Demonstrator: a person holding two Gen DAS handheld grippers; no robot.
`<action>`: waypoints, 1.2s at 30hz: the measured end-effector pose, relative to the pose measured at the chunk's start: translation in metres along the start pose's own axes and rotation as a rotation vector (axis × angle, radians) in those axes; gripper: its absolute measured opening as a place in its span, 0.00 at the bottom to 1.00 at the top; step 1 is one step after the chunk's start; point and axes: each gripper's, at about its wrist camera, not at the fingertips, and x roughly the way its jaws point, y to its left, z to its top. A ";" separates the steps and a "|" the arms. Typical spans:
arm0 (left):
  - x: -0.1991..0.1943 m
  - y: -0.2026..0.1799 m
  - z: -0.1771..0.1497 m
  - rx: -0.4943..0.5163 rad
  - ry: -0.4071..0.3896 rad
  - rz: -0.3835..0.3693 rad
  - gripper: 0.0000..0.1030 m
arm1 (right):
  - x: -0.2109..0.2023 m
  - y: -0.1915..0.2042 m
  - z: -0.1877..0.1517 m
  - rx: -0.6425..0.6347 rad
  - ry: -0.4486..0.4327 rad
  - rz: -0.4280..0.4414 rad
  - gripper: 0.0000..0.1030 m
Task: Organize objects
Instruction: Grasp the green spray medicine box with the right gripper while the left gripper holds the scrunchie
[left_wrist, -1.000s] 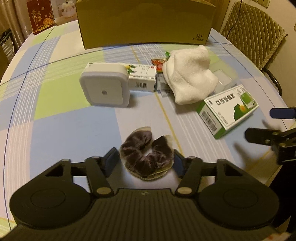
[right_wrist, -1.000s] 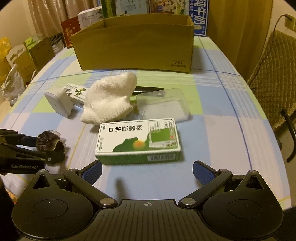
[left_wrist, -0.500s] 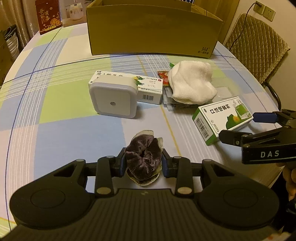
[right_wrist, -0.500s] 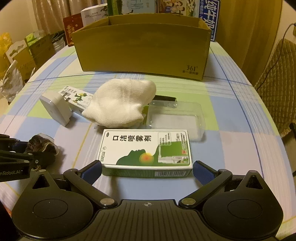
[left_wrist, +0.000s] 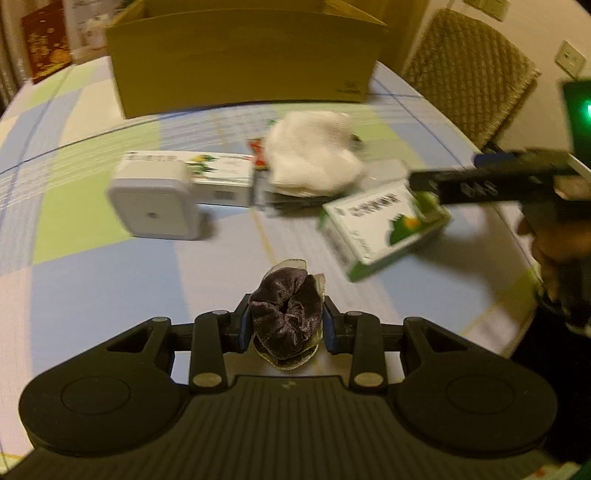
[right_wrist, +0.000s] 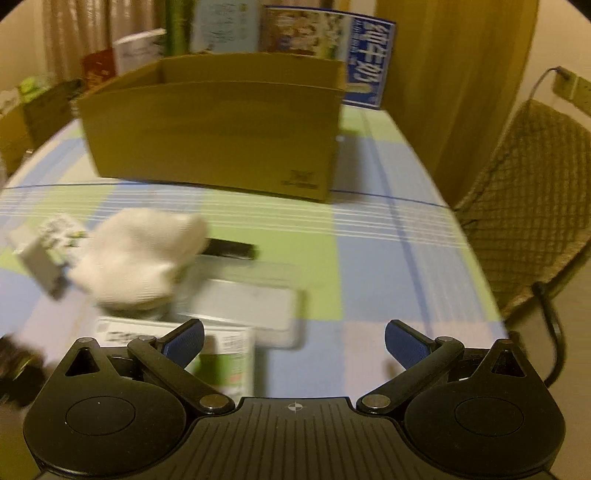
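My left gripper (left_wrist: 286, 325) is shut on a dark velvet scrunchie (left_wrist: 285, 317) and holds it just above the table. Beyond it lie a white square device (left_wrist: 153, 205), a long white box (left_wrist: 218, 177), a white sock (left_wrist: 314, 158) and a green-and-white box (left_wrist: 384, 229). The brown cardboard box (left_wrist: 243, 55) stands at the back. My right gripper (right_wrist: 293, 341) is open with nothing between its fingers; the green-and-white box (right_wrist: 221, 354) lies under its left finger, ahead of it a clear plastic tray (right_wrist: 255, 310), the sock (right_wrist: 136, 258) and the cardboard box (right_wrist: 214, 133).
A quilted chair (right_wrist: 532, 206) stands at the table's right edge. Books and cartons (right_wrist: 295, 40) line the far side behind the cardboard box. My right gripper (left_wrist: 498, 177) and the person's hand (left_wrist: 561, 240) reach in over the green-and-white box in the left wrist view.
My left gripper has closed on the scrunchie and lifted it. My right gripper has moved forward over the green-and-white box, staying open. Both views are now motion-blurred.
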 end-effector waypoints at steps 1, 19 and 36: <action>0.002 -0.005 0.000 0.013 0.004 -0.012 0.30 | 0.003 -0.003 0.000 0.007 0.011 -0.013 0.98; 0.028 -0.032 0.017 0.051 0.049 -0.062 0.30 | 0.009 -0.023 -0.010 0.030 0.087 0.052 0.98; -0.003 0.014 0.018 -0.062 -0.026 0.047 0.30 | -0.007 0.061 -0.017 -0.396 0.006 0.402 0.84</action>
